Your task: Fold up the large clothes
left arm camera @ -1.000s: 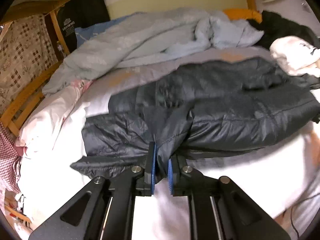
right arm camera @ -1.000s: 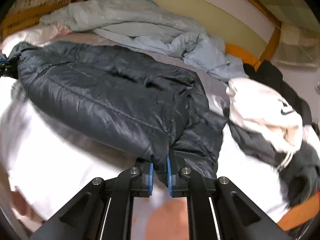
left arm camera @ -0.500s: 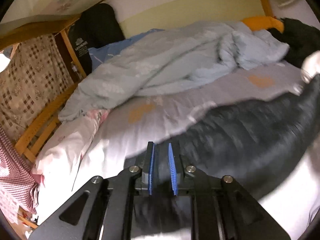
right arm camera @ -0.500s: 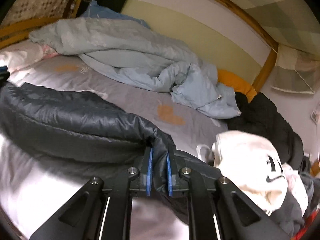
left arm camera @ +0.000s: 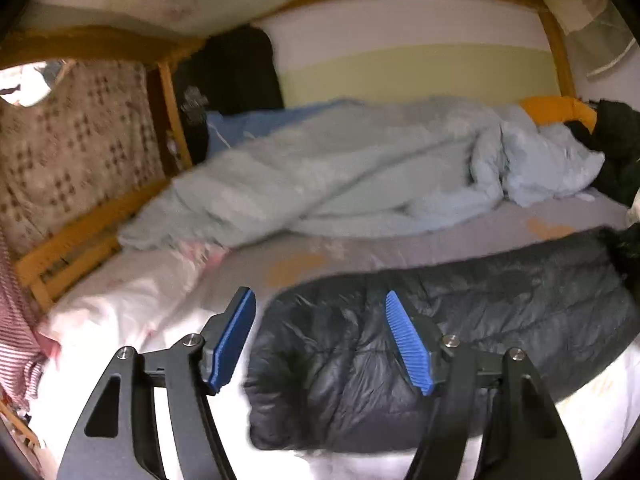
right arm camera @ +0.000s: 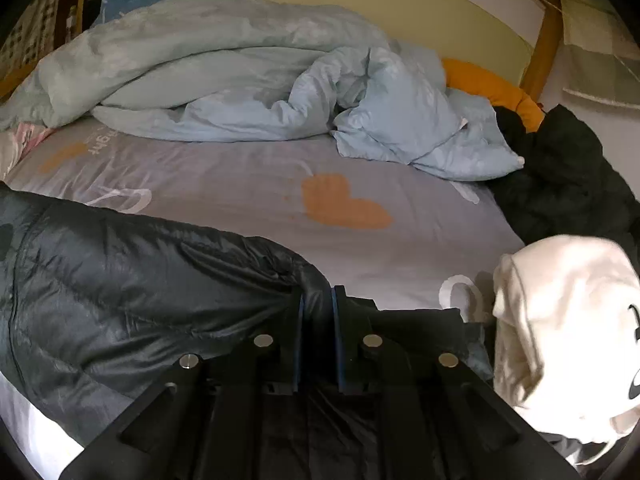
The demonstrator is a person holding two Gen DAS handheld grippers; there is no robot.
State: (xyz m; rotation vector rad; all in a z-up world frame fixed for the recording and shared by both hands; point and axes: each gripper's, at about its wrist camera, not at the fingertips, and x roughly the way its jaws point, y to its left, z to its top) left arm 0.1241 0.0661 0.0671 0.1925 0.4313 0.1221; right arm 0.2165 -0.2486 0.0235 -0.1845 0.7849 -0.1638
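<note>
The left gripper (left arm camera: pixel 320 336) stands wide open with nothing between its blue ribbed pads (left arm camera: pixel 408 344), hovering over the near end of the dark puffer jacket (left arm camera: pixel 460 336); whether the pads touch the fabric cannot be told. The right gripper (right arm camera: pixel 317 320) is closed tight on a fold of the same dark puffer jacket (right arm camera: pixel 120 292), its jaws nearly meeting with the shiny quilted cloth pinched between them.

The jacket lies in a long folded band across the front of the bed, on the grey sheet (right arm camera: pixel 248 184) printed with orange hearts. The left wrist view shows its whole length running off to the right; the right wrist view shows it stretching leftward from the pinched fold, with more dark fabric under the gripper.

Only the left view shows the wooden bed rail (left arm camera: pixel 72 248), the checked cloth (left arm camera: pixel 68 160) behind it, a pink-and-white quilt (left arm camera: pixel 132 300) at the bed's left edge and a red striped cloth (left arm camera: pixel 16 320) at the frame's edge. Only the right view shows a cream hoodie (right arm camera: pixel 560 320) with a black logo, lying just right of the gripper.

Both views show the rumpled pale blue duvet (right arm camera: pixel 240 64) heaped along the back of the bed, an orange pillow (right arm camera: pixel 492 84) at its right end, and a black garment (right arm camera: pixel 560 168) beside that.
</note>
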